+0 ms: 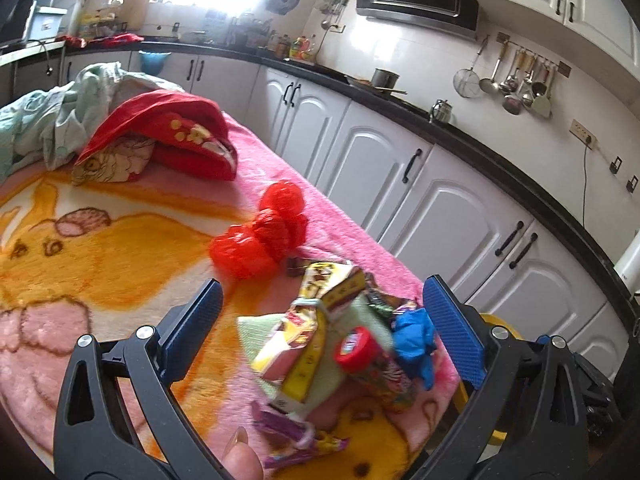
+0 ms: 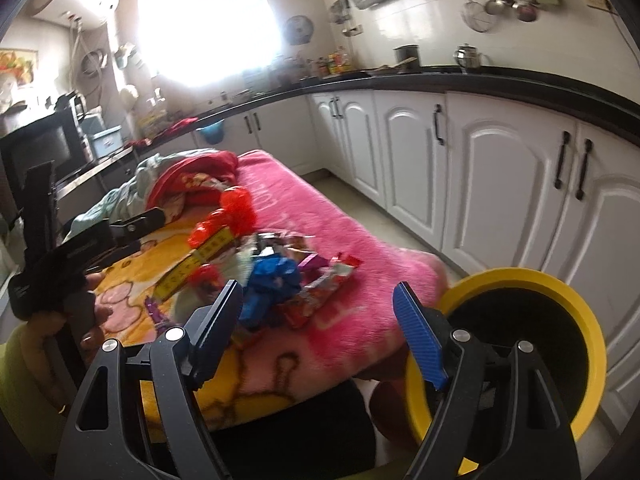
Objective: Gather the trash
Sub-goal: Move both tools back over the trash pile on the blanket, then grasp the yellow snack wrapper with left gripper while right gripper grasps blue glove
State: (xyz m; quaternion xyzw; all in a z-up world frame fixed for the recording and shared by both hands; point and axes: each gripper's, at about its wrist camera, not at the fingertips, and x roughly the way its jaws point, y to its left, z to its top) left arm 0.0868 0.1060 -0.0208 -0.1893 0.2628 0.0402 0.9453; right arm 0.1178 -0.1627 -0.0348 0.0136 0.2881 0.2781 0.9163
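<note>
A heap of trash (image 1: 340,344) lies on the pink and yellow blanket (image 1: 100,248): snack wrappers, a yellow box, a red-capped tube (image 1: 356,350) and a crumpled blue wrapper (image 1: 416,340). My left gripper (image 1: 320,320) is open and hovers over the heap. The heap also shows in the right wrist view (image 2: 276,276). My right gripper (image 2: 320,316) is open and empty at the blanket's near edge. A yellow bin (image 2: 560,340) with a dark inside stands just right of it, below the table edge.
Red plastic bags (image 1: 264,236) lie beyond the heap. Red and green clothes (image 1: 160,136) are piled at the far end. White cabinets (image 1: 440,200) under a black counter run along the right. The left hand-held gripper body (image 2: 80,248) shows at left.
</note>
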